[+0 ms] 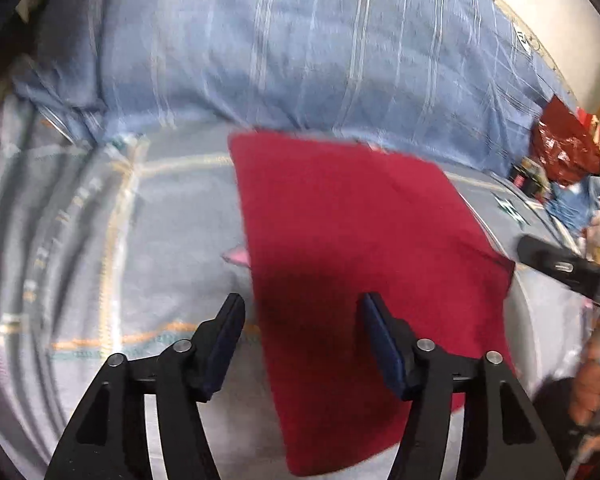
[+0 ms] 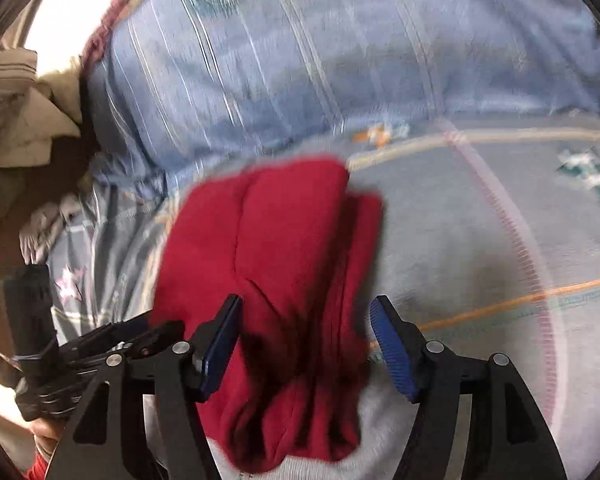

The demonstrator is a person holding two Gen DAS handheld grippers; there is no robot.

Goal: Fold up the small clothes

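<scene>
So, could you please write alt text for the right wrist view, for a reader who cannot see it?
A dark red garment, loosely folded, lies on a grey-blue bedspread, seen through the open right gripper, whose blue-padded fingers hold nothing. The other gripper shows at the left edge; the picture is motion-blurred.

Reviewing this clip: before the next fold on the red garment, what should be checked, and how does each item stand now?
1. Left gripper open, nothing pinched: ok.
2. Right gripper open, nothing pinched: ok.
3. Dark red folded cloth garment lying on the grey-blue patterned bedsheet: ok.
4. Garment lying smooth: not ok; the right wrist view shows ridges and bunching.
5. Edges aligned: cannot tell, pictures blurred.
6. Pink scrap at the garment's edge: cannot tell what it is.
</scene>
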